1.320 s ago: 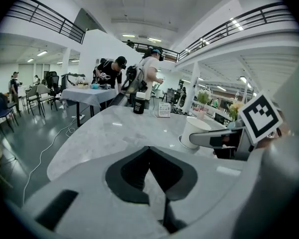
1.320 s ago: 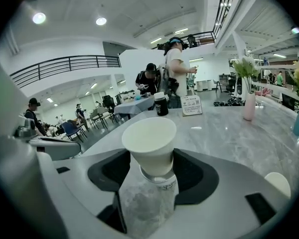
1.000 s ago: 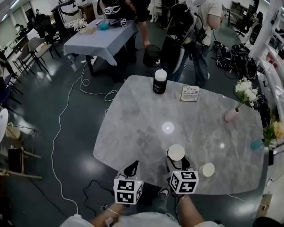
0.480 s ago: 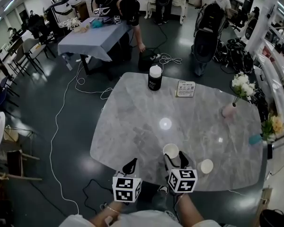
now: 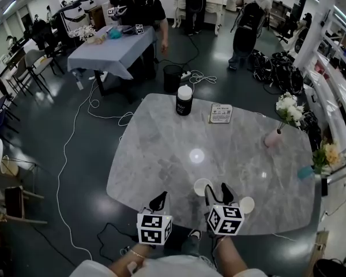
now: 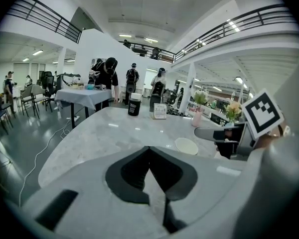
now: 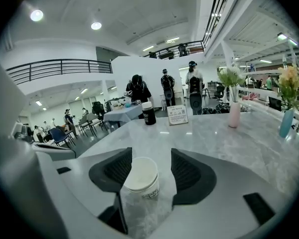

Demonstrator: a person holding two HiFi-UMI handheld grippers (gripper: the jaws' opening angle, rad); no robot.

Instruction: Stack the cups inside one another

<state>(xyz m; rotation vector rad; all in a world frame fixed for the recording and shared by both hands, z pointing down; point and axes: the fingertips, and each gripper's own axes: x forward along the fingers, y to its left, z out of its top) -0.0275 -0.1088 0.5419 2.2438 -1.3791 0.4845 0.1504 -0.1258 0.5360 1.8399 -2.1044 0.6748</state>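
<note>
One white paper cup (image 5: 203,186) stands upright near the front edge of the grey marble table (image 5: 161,154). In the right gripper view this cup (image 7: 141,176) sits between the jaws, close to the left one, with a gap to the right one. My right gripper (image 5: 218,188) is open around it. A second white cup (image 5: 247,205) stands just right of that gripper. My left gripper (image 5: 160,201) hovers at the table's front edge, left of the cups. In the left gripper view the left gripper (image 6: 149,151) is shut on nothing, with the first cup (image 6: 186,146) ahead to its right.
At the far side of the table are a black canister with a white lid (image 5: 184,100) and a small sign card (image 5: 220,113). A pink vase with white flowers (image 5: 272,138) and a blue vase (image 5: 304,172) stand along the right edge. People and cables are beyond.
The head view has shifted. My right gripper has edged forward, so the cup now sits by its left jaw. The left gripper stays shut in place.
</note>
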